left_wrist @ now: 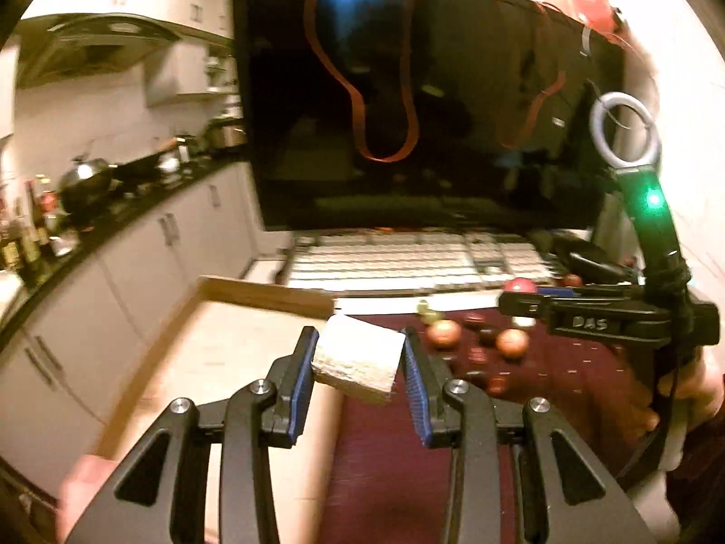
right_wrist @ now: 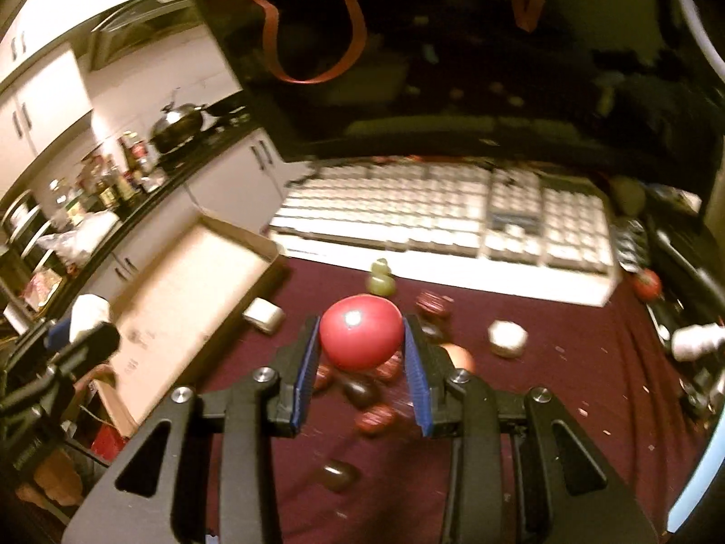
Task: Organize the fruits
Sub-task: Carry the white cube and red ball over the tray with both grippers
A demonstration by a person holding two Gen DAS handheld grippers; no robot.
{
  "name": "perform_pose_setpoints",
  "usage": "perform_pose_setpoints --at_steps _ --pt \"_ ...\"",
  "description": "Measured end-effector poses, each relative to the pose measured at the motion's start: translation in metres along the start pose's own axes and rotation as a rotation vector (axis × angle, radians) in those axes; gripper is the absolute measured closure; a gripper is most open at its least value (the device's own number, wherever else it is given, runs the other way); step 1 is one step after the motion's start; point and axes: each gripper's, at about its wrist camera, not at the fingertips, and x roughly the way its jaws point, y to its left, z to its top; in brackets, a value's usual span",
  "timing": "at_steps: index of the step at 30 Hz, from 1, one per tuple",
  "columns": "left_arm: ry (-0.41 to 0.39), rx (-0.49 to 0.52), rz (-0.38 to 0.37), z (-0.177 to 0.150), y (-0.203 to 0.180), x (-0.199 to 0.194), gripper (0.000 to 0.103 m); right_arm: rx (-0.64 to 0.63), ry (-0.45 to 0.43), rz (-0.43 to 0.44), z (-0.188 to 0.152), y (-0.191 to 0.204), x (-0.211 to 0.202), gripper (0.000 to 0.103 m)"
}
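A: What did the left wrist view show?

B: The left gripper [left_wrist: 359,353] had its jaws closed on a pale, rough-sided block [left_wrist: 358,360], held up clear of the worktop [left_wrist: 566,390] with its dark red cloth. Past it lay two round orange-brown fruits [left_wrist: 444,333], several small dark ones too blurred to name, and a white keyboard [left_wrist: 408,263] below a black monitor [left_wrist: 426,104]. A shallow cardboard tray [left_wrist: 267,292] sat left of the cloth. At the right edge, the right gripper [left_wrist: 521,301] carried something red.

A: And the right wrist view?

B: The right gripper [right_wrist: 360,344] was clamped on a red tomato-like fruit [right_wrist: 361,333], pads pressing both sides, held above the cloth [right_wrist: 566,385]. Under it were blurred dark red fruits [right_wrist: 376,419]. A small green duck figure [right_wrist: 380,279] stood near the keyboard [right_wrist: 444,222], a pale block [right_wrist: 507,339] lay to the right, another [right_wrist: 264,315] lay beside the cardboard tray [right_wrist: 181,299]. The left gripper [right_wrist: 81,331] showed at the left edge over the tray, a white piece between its jaws.
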Motion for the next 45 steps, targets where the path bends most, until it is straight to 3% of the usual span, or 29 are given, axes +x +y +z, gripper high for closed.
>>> perform_pose_setpoints --at_steps 4,9,16,28,42,43,45 --pt "0.012 -0.053 0.073 -0.006 0.031 0.004 0.067 -0.035 0.025 0.049 0.007 0.029 0.013 0.065" --pt "0.062 -0.074 0.096 -0.016 0.048 0.016 0.067 -0.119 0.076 0.119 0.011 0.085 0.043 0.065" --pt "0.206 -0.103 0.094 -0.044 0.067 0.048 0.067 -0.153 0.196 0.169 -0.009 0.133 0.099 0.065" --pt "0.274 -0.128 0.143 -0.064 0.084 0.069 0.067 -0.177 0.266 0.109 -0.022 0.155 0.137 0.065" --pt "0.343 -0.152 0.263 -0.08 0.104 0.095 0.066 -0.171 0.34 0.026 -0.029 0.159 0.164 0.065" --pt "0.347 -0.155 0.271 -0.081 0.104 0.096 0.064 -0.175 0.343 0.016 -0.029 0.159 0.165 0.065" --pt "0.347 -0.151 0.31 -0.081 0.104 0.095 0.045 -0.184 0.345 -0.002 -0.028 0.16 0.165 0.065"
